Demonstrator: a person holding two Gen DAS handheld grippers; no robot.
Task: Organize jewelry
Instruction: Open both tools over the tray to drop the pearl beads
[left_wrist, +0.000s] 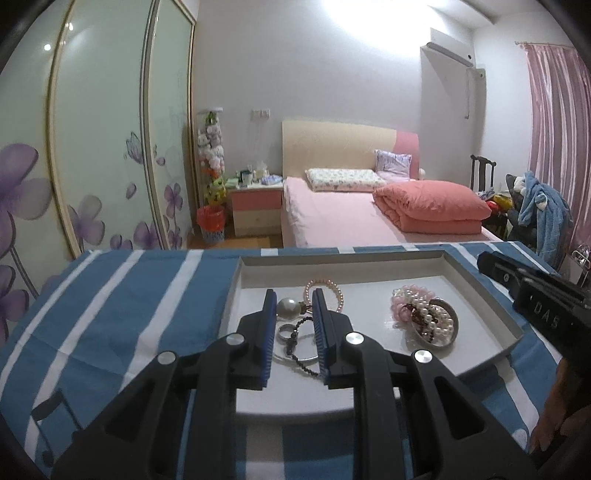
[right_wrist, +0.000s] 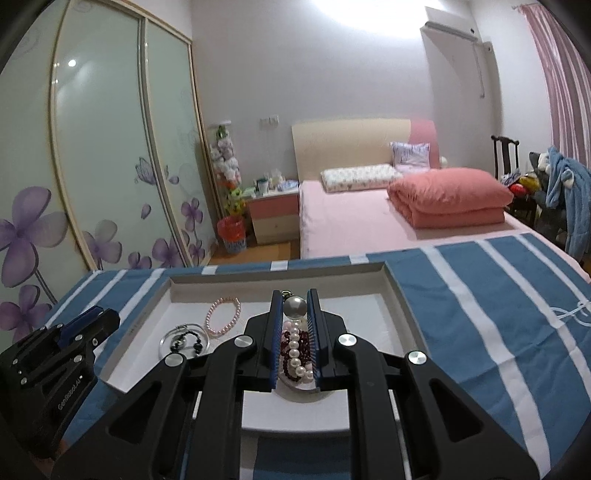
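Observation:
A shallow white tray (left_wrist: 476, 291) (right_wrist: 400, 299) lies on a blue and white striped cloth. In the left wrist view my left gripper (left_wrist: 294, 300) is open over a small glass dish (left_wrist: 295, 356) that holds a ring (left_wrist: 286, 331) and a dark bead string (left_wrist: 300, 330); a large pearl pendant (left_wrist: 288, 308) shows between its fingers. A pink pearl bracelet (left_wrist: 327, 286) (right_wrist: 222, 316) lies behind. In the right wrist view my right gripper (right_wrist: 294, 300) is shut on the large pearl pendant (right_wrist: 294, 307), above a dish piled with pearl and dark red beads (right_wrist: 295, 350) (left_wrist: 430, 317).
The striped cloth (left_wrist: 122, 306) (right_wrist: 498, 295) covers the table on both sides of the tray. Behind the table stand a pink bed (left_wrist: 343, 218), a nightstand (left_wrist: 255, 210), a sliding wardrobe (left_wrist: 96, 147) at left and a chair with clothes (left_wrist: 535, 206) at right.

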